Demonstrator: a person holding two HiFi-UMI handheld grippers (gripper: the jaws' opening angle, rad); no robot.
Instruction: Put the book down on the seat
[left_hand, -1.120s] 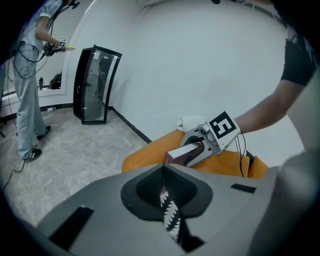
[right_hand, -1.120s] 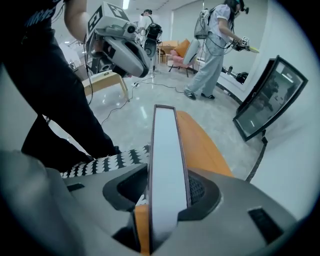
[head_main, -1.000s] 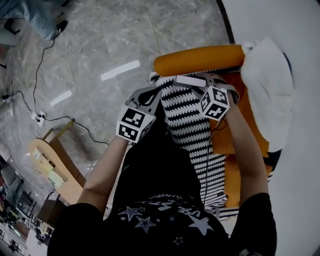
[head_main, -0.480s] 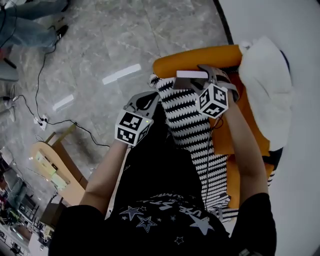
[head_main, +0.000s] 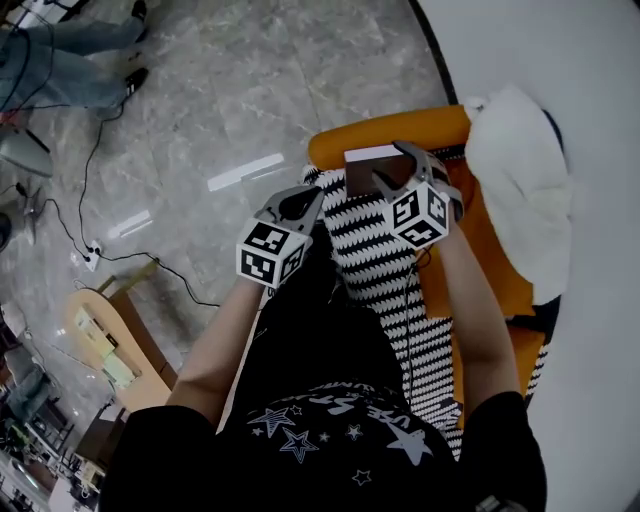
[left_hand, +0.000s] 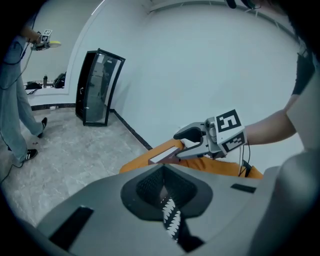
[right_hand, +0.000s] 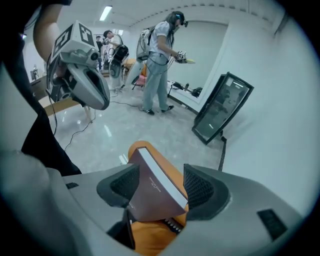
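Observation:
A dark maroon book (head_main: 360, 172) with a white page edge stands tilted at the front of the orange seat (head_main: 480, 250), by its rounded arm (head_main: 385, 130). My right gripper (head_main: 385, 165) is open, and the book (right_hand: 155, 192) leans loosely between its pads. From the left gripper view, the right gripper (left_hand: 172, 147) straddles the book (left_hand: 161, 156). My left gripper (head_main: 308, 192) is shut at the left edge of a black-and-white zigzag cloth (head_main: 380, 250). A strip of that cloth (left_hand: 170, 222) shows in the slit under the left gripper (left_hand: 164, 190). The left gripper (right_hand: 95, 92) hangs up left.
A white cushion (head_main: 520, 190) lies along the seat's right side against a white wall. A black glass-fronted frame (right_hand: 222, 115) leans on the wall. People (right_hand: 160, 60) stand farther off. Cables (head_main: 90, 250) and wooden furniture (head_main: 110, 330) sit on the marble floor at left.
The right gripper's jaws have spread apart around the book, which has tipped from lying flat to showing its cover. The left gripper has barely shifted.

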